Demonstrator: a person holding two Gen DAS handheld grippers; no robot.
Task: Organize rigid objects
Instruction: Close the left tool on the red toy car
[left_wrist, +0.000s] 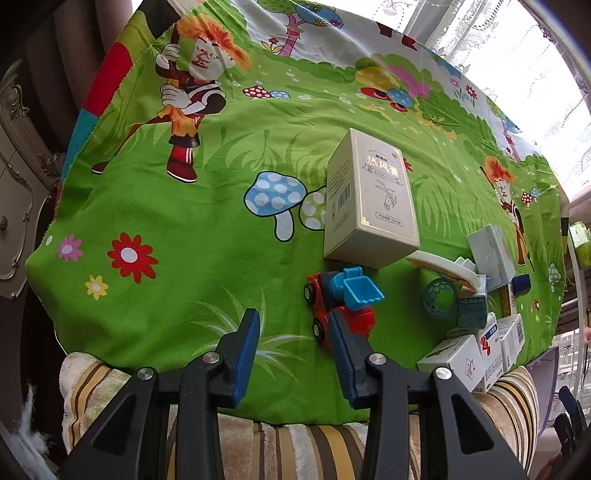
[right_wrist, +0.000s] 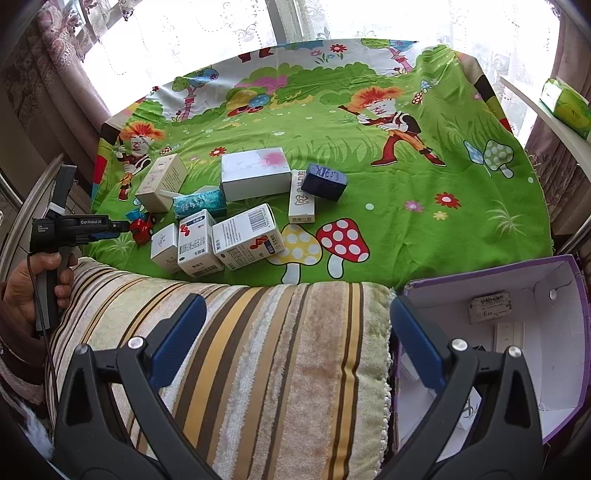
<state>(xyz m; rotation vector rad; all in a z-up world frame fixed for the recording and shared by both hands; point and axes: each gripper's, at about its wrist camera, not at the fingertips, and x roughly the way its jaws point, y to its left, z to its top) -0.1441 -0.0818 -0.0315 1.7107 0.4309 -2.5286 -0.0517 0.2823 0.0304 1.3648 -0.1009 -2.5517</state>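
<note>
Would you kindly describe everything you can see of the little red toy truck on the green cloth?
The toy truck looks like glossy plastic: a red body, black wheels with pale hubs, and a light blue scoop mounted on top, open and empty. It lies on the green cartoon cloth, just below a tall beige box, at the left edge of the box pile. The left tongs sit open beside it; one blue pad overlaps its rear, and contact is unclear.

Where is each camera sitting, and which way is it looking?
Left wrist: sits on the left gripper, looking down at the red toy truck and beige box; only its open fingers show.
Right wrist: sits on the right gripper, open above the striped towel, facing the box pile; the purple box is beside it, and a hand shows.
Both see the truck and green cloth.
</note>
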